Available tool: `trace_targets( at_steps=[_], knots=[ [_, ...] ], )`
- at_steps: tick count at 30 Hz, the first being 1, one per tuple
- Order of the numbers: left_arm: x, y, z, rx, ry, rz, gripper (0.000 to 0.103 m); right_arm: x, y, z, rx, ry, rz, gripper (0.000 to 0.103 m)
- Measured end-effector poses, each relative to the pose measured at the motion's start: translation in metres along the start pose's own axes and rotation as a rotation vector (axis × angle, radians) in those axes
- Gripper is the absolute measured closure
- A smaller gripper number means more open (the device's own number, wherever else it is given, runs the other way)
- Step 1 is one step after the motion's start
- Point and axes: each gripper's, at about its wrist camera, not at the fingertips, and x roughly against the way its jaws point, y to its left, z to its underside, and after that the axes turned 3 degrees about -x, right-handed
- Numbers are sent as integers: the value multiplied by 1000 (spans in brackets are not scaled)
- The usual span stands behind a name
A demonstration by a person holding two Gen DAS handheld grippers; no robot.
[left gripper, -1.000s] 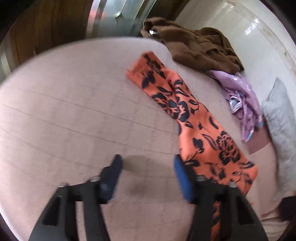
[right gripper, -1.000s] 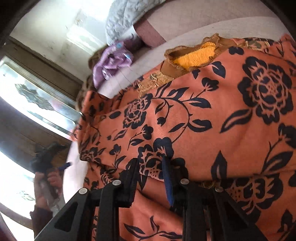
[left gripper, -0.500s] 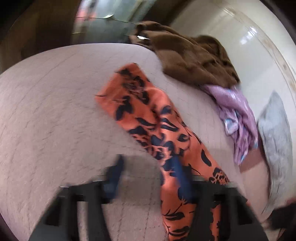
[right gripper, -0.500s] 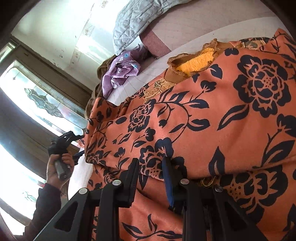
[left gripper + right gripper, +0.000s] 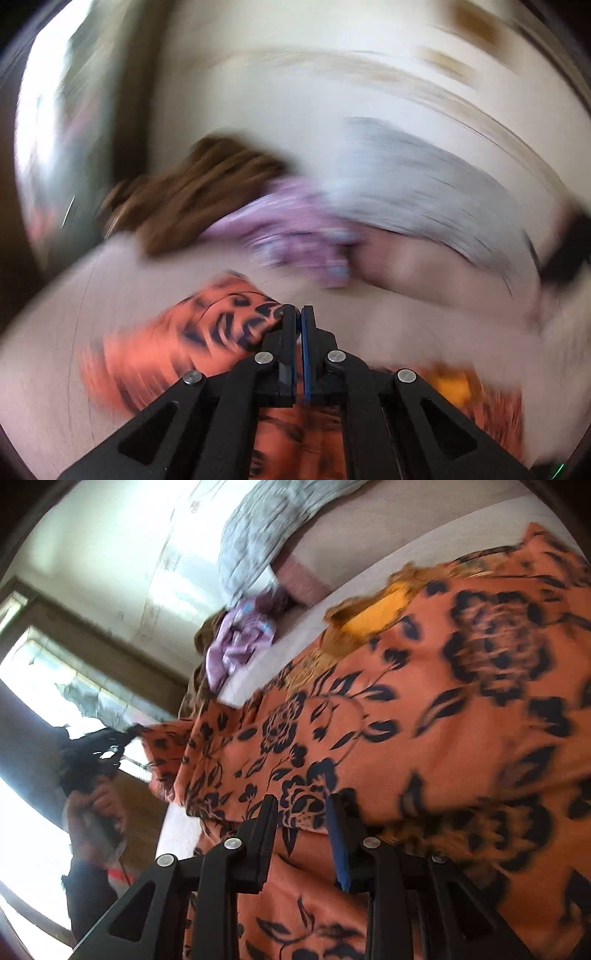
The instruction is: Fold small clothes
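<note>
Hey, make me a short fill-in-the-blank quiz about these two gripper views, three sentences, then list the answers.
1. The left gripper is ____ on the sleeve of the orange dress.
2. The flowers printed on the dress are ____ in colour.
3. Beyond the dress, the purple garment lies between the grey pillow and a ____ garment.

Answers: shut; black; brown

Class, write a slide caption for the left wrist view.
Left tool shut on the orange floral garment, lifting its end; background motion-blurred.
</note>
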Motion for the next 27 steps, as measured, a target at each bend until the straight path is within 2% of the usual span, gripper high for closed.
trace_targets(
  at_steps=[1,3,4,5,6,7,8,9,10,11,12,14,15,17,18,20,21,22,23,24,25,26,27],
  knots=[
    [10,-37,6,-128,-32,37,101,11,-5,0,-30,-30,-6,72],
    [21,-82,22,-249,-28,48,98,37,-20,1,-86,-80,-10,71],
    [21,-93,26,-250,-8,66,98,48,-25,0,-90,-92,4,70],
    [20,-109,37,-235,43,147,91,62,-31,1,-84,-103,32,69],
    [19,-121,46,-242,84,211,70,70,-35,2,-85,-108,50,67],
    [15,-136,58,-288,138,272,55,79,-40,3,-91,-111,69,64],
    [13,-160,80,-415,204,300,40,89,-45,6,-98,-110,89,62],
    [11,-177,98,-525,219,260,39,97,-47,7,-95,-112,106,52],
    [12,-186,109,-591,217,219,39,107,-49,7,-86,-130,127,45],
    [14,-191,120,-650,208,177,39,117,-50,5,-79,-157,150,43],
    [21,-190,122,-653,196,173,39,126,-50,3,-75,-179,169,41],
    [34,-169,108,-558,163,193,39,142,-47,-7,-69,-205,221,41],
    [42,-149,93,-480,130,168,39,146,-45,-11,-61,-210,231,41],
    [54,-107,72,-331,87,68,38,150,-31,-18,-12,-208,219,41],
    [62,-64,62,-187,59,-22,33,147,-22,-21,18,-192,214,42],
    [70,-4,59,22,35,-137,24,131,11,-28,119,-138,206,42],
    [70,42,62,164,41,-241,24,122,26,-31,158,-119,196,41],
    [66,63,63,219,58,-306,24,110,46,-34,208,-89,178,36],
    [56,96,68,282,103,-424,24,93,70,-35,266,-56,160,34],
    [49,111,72,298,135,-485,24,82,86,-36,307,-39,154,32],
    [37,129,77,310,201,-566,25,61,117,-36,380,-20,146,30],
    [24,143,84,322,272,-619,25,48,135,-33,424,-10,141,28],
    [15,155,91,354,329,-632,25,36,150,-30,457,0,136,22]
  ],
)
